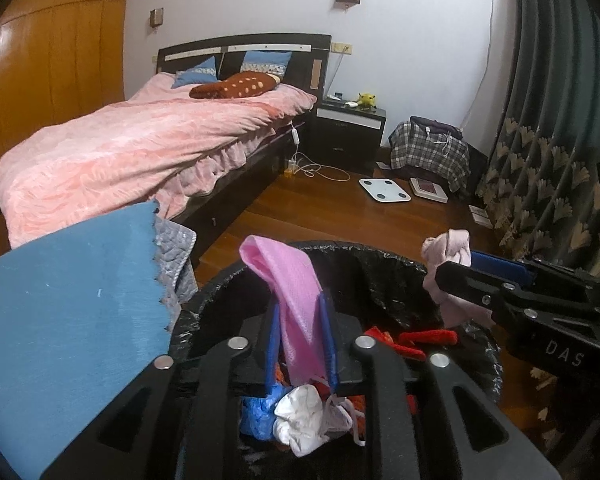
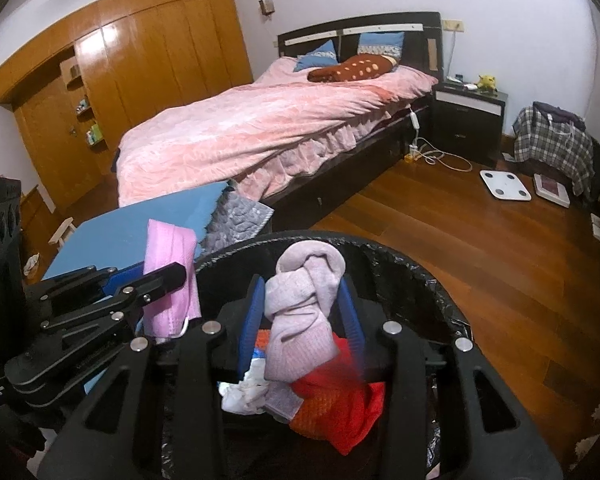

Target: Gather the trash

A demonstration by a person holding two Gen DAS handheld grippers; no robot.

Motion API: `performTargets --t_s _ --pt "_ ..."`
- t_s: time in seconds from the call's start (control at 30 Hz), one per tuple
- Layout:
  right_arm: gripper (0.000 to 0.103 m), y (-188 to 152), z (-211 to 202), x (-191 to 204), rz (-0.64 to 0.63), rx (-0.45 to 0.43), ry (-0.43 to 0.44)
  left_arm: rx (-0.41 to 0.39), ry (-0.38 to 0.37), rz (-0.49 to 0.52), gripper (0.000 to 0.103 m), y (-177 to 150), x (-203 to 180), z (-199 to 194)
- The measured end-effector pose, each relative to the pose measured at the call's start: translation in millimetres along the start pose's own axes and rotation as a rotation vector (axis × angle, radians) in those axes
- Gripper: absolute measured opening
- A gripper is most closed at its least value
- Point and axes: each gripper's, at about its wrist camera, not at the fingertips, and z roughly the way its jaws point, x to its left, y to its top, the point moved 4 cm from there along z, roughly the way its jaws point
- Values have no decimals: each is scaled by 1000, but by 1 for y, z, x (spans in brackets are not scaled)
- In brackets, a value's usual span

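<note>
A bin with a black liner stands on the wood floor under both grippers, holding red, white and blue trash. My left gripper is shut on a pink face mask above the bin; the mask also shows in the right wrist view. My right gripper is shut on a knotted pale pink sock over the bin; the sock also shows in the left wrist view.
A blue mat lies left of the bin over a grey quilted pad. A bed with a pink cover stands behind. A nightstand, white scales and a checked cloth pile are at the back right.
</note>
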Motion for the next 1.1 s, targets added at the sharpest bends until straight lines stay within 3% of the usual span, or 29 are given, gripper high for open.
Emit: performTargets --t_s 0.03,0.1,0.17,0.2,0.27,0.3,0.33,0.5,1.1 --pt "44 0 1 -3 10 -1 -3 8 -4 -4 38 -1 3 3" --pt "51 0 0 -6 17 -8 -16 12 2 -19 49 -3 7 5" --pt "60 1 -4 -8 17 -21 -27 12 2 -33 53 -3 11 4" --pt "65 2 -5 -9 18 -26 -29 11 5 -40 62 -3 12 3" --pt "90 3 -10 -11 27 -41 -46 0 17 -47 68 -2 15 -1" --pt "92 3 -13 -11 35 -49 -54 -6 24 -47 74 -2 17 -6" --pt "92 3 -15 -12 42 -57 -57 -9 33 -47 82 -1 19 -8" --pt "96 5 -27 -9 55 -51 -44 -33 80 -39 94 0 26 -34" --pt "98 9 -85 51 -40 -90 38 -107 199 -64 97 -3 39 -132"
